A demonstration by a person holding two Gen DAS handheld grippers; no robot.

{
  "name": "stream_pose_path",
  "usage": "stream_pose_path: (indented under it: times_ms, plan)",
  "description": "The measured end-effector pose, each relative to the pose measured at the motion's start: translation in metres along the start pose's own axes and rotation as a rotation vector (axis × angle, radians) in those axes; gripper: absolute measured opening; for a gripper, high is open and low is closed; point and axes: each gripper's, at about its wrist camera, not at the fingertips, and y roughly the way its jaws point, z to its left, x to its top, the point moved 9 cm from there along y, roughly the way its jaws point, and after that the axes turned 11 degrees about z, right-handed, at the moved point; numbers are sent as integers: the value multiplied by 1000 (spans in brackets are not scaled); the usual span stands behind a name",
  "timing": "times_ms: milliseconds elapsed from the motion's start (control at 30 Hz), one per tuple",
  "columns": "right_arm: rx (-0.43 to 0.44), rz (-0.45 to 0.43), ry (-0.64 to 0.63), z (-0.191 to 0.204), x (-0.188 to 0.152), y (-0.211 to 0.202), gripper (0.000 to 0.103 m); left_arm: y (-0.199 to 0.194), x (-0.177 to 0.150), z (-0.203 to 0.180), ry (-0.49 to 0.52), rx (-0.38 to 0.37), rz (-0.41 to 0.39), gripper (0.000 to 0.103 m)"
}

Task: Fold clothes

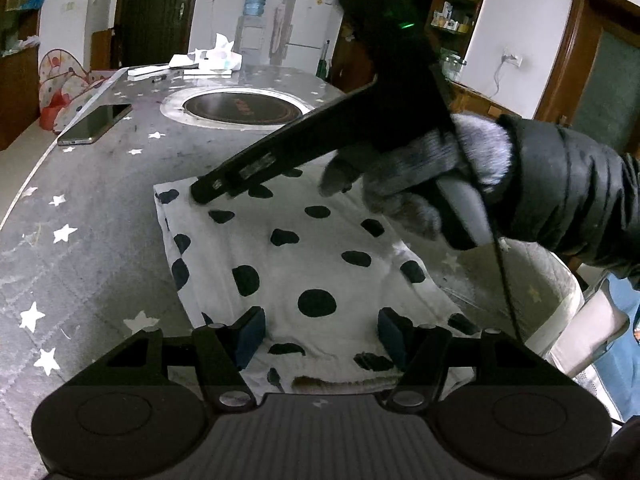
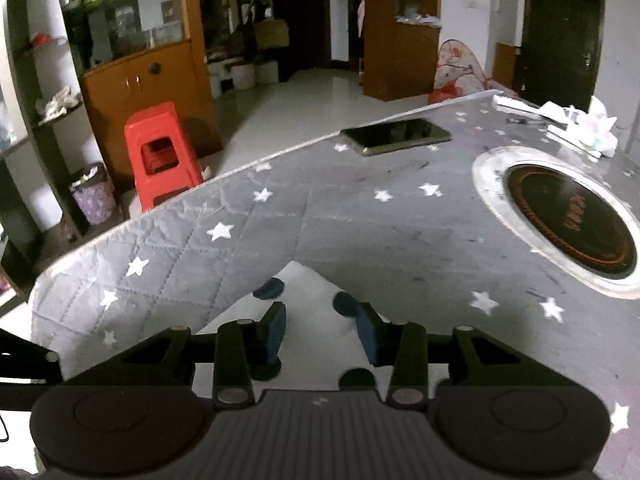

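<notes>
The white cloth with black spots [image 1: 304, 264] lies folded into a flat rectangle in the middle of the left wrist view, on the grey star-printed desk [image 1: 100, 208]; in the right wrist view only its corner [image 2: 304, 296] shows, low in the centre. Our left gripper [image 1: 320, 336] hangs over the near edge at the bottom of the frame, its fingers [image 1: 250, 336] apart and holding nothing. Our right gripper [image 1: 208, 192] reaches in from the right, tips resting on the cloth's far left corner; its own view shows the fingers [image 2: 274, 332] apart with cloth beneath. We judge the fabric soft, light and limp, with stacked layers that may slide or spring open, so we should pinch all layers together at an edge or corner. A phone [image 1: 96, 122] lies at upper left, well apart.
</notes>
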Motion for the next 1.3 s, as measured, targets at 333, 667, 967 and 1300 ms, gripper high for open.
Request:
stream_pose_path:
  times_ms: [333, 667, 967, 1300]
  plan:
    - [-4, -22, 6, 0, 1, -12, 40, -13, 8, -1, -1, 1, -20, 66]
    - [-15, -36, 4, -4, -44, -63, 40, -40, 42, 30, -61, 83, -112, 65]
    - [61, -34, -44, 22, -91, -93, 40, -7, 59, 44, -70, 135, -64, 59]
    - [90, -13, -59, 40, -130, -95, 41, 20, 43, 52, -57, 185, 17, 57]
